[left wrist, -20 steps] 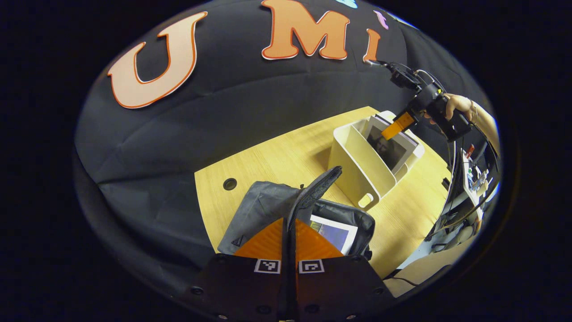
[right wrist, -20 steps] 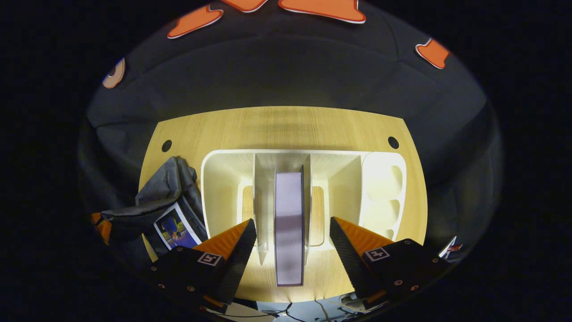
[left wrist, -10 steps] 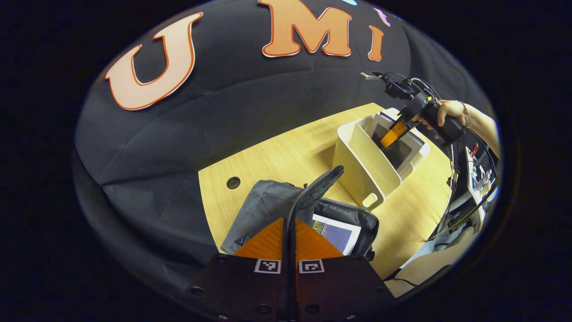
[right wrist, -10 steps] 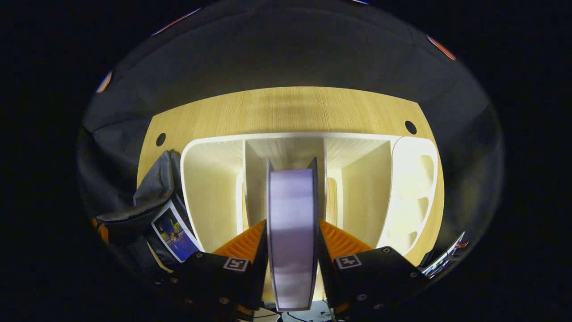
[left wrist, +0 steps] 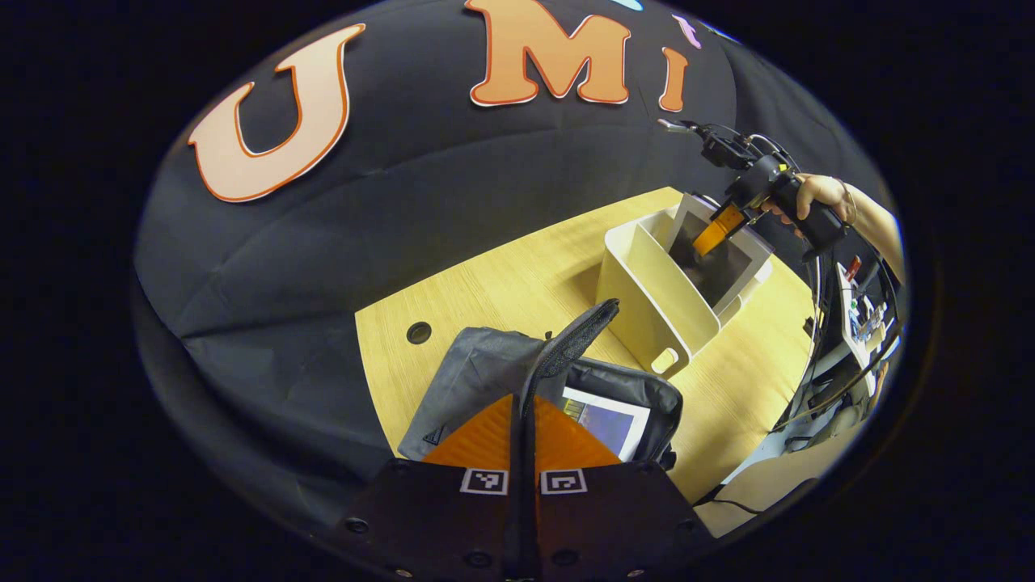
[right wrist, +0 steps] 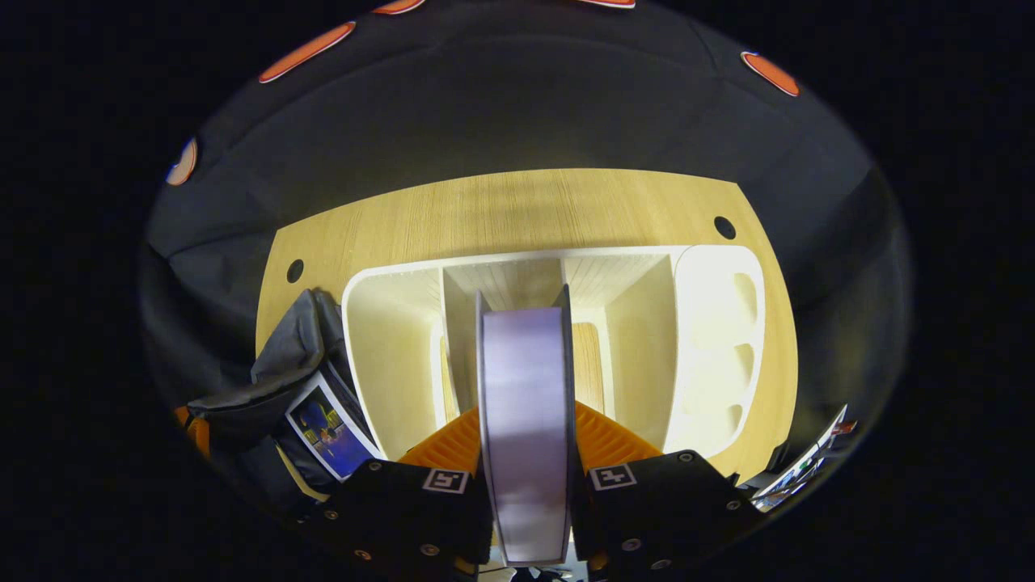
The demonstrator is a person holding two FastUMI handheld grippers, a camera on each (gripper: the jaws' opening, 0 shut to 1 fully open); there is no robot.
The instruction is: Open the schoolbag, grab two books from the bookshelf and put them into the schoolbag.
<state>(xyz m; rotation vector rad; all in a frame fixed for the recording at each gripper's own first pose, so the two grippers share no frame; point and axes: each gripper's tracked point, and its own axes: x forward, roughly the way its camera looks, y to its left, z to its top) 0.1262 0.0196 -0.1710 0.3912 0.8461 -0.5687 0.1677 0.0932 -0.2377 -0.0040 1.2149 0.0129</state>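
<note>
The grey schoolbag (left wrist: 477, 376) lies open on the wooden table, and one book (left wrist: 608, 422) with a blue cover sits inside it. My left gripper (left wrist: 524, 398) is shut on the bag's black mesh flap (left wrist: 576, 339) and holds it up. The cream bookshelf (left wrist: 651, 295) stands behind the bag. My right gripper (right wrist: 525, 416) is shut on a second book (right wrist: 525, 388), seen from its page edge, in the shelf's middle slot (right wrist: 505, 283). The left gripper view shows that book (left wrist: 724, 271) rising out of the shelf under the right gripper (left wrist: 713, 234). The bag (right wrist: 283, 376) and its book (right wrist: 327, 427) lie left of the shelf.
The table (right wrist: 517, 210) has a round cable hole near each back corner (right wrist: 295, 270) (right wrist: 724, 227). The shelf's right end has a side wall with oval cut-outs (right wrist: 740, 347). Cables and equipment (left wrist: 849, 323) hang off the table's right side. A hand (left wrist: 821, 194) holds the right gripper.
The right gripper went down over the book, shut on it, and has raised it a little in the slot. The left gripper keeps the bag's flap held up.
</note>
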